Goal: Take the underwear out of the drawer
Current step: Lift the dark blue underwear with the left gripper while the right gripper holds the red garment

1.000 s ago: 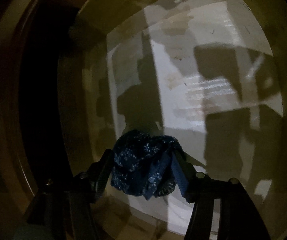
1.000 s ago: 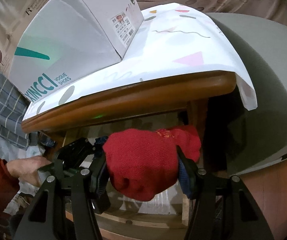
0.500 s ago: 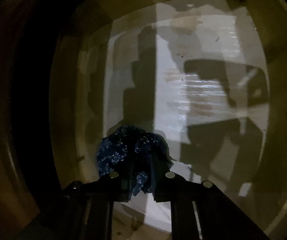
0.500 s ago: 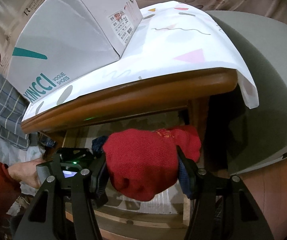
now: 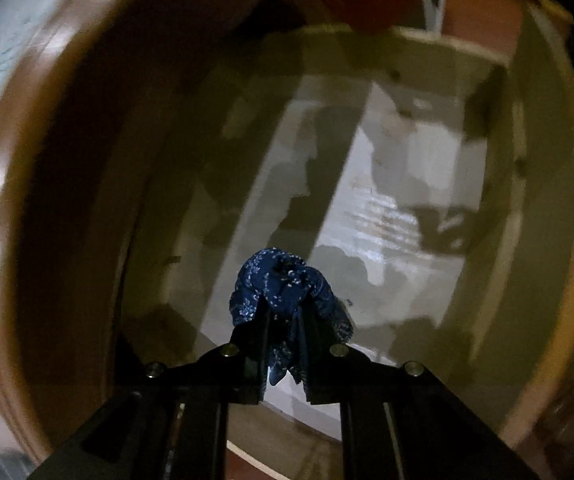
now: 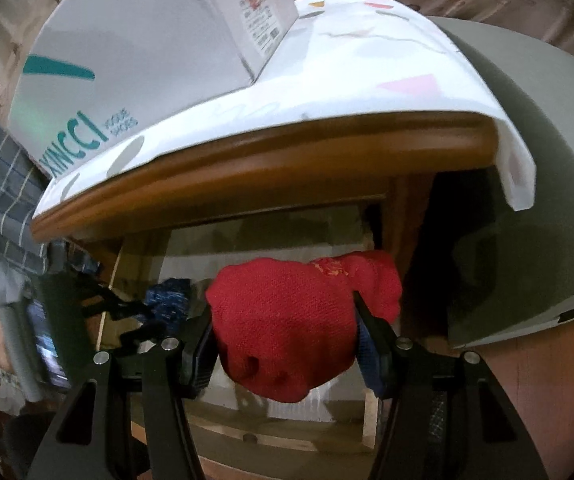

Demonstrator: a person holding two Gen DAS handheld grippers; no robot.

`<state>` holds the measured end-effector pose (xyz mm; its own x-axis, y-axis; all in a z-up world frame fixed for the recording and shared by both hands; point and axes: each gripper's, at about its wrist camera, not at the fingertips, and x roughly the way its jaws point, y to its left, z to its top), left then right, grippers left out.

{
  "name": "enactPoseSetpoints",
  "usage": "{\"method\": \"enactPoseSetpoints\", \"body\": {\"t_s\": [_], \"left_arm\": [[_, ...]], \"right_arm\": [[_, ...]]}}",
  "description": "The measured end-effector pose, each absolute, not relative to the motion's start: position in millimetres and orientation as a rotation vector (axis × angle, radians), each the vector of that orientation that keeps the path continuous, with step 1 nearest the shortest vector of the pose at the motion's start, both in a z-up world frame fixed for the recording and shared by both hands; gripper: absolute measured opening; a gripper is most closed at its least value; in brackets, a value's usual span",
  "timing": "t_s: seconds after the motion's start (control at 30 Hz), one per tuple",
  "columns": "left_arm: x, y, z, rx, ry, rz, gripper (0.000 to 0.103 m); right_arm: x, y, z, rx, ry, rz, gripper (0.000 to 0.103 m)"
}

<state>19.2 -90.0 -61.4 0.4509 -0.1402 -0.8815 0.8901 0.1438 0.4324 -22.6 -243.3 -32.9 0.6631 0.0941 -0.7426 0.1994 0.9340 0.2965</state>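
With its jaws clamped tight on the blue patterned underwear point(image 5: 283, 284), the left gripper point(image 5: 285, 344) holds it bunched above the open drawer point(image 5: 427, 208) floor, clear to lift out. Beside it, the right gripper point(image 6: 287, 332) grips red underwear point(image 6: 287, 320) over the drawer front.

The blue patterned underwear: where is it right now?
The blue patterned underwear is pinched in the left gripper, above the drawer. In the right wrist view it shows left of the red garment.
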Motion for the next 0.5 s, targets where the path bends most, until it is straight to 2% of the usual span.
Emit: {"method": "enactPoseSetpoints", "body": {"t_s": [0.2,0.5], "left_arm": [[15.4,-75.1,-14.5,0.925,0.845,-0.872,0.012],[7.5,-54.4,45.1,0.671,0.815,-0.792,0.012]], "right_arm": [[-17.4,-237.2,-40.4,0.343,0.890,-0.045,0.056],[-17.2,-228.0,-43.7,0.291,0.907,-0.042,0.056]]}}
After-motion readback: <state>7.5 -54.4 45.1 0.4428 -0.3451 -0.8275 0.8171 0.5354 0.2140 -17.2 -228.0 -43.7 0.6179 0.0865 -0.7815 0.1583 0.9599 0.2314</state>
